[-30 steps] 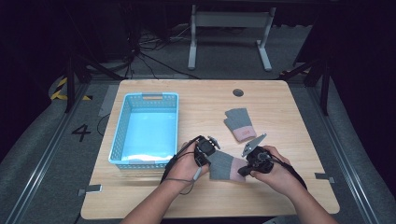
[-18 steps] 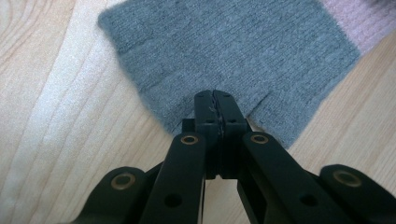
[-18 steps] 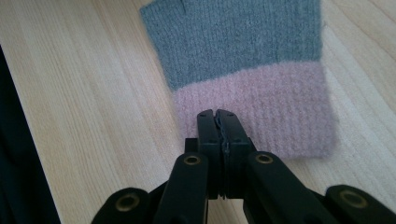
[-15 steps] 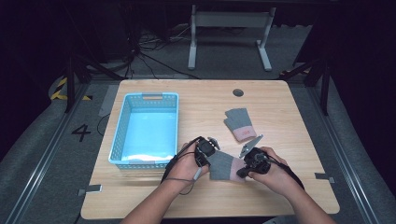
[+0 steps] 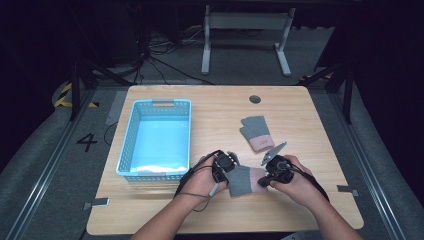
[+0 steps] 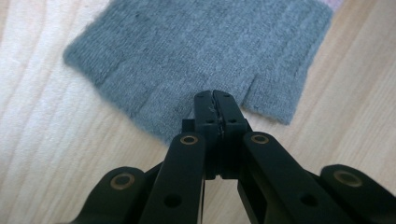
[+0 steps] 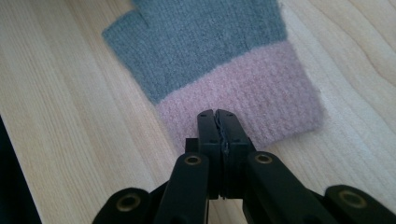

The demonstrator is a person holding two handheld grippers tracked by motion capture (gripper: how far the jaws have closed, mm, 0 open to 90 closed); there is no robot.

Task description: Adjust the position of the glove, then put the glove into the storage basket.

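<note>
Grey knitted fingerless glove with a pink ribbed cuff (image 5: 243,180) lies flat on the pale wooden table (image 5: 310,125), close to the near edge and a little right of its middle. Its wool looks soft and fuzzy, with fine vertical ribs; the short finger stubs are parted by narrow slits, and the cuff is a band of thicker pink rib.

Left gripper (image 6: 214,94) has its two black jaws pressed together, tips meeting at the glove's finger end, right at a slit between two stubs; whether a fold of knit is pinched between them cannot be told. In the high view it (image 5: 231,162) sits at the glove's left end, in the person's left hand (image 5: 200,179).

Right gripper (image 7: 217,113) is likewise closed tight, its tips resting on the edge of the pink cuff; whether it has wool between them cannot be told either. From above it (image 5: 265,176) is at the glove's right end, held by the right hand (image 5: 295,182).

Farther toward the far edge, near but apart, lies a second grey knitted glove with a pink cuff (image 5: 256,132), also flat. On the left half of the table stands a light blue plastic basket with lattice walls (image 5: 130,145), rectangular, with a handle slot in its far wall.
</note>
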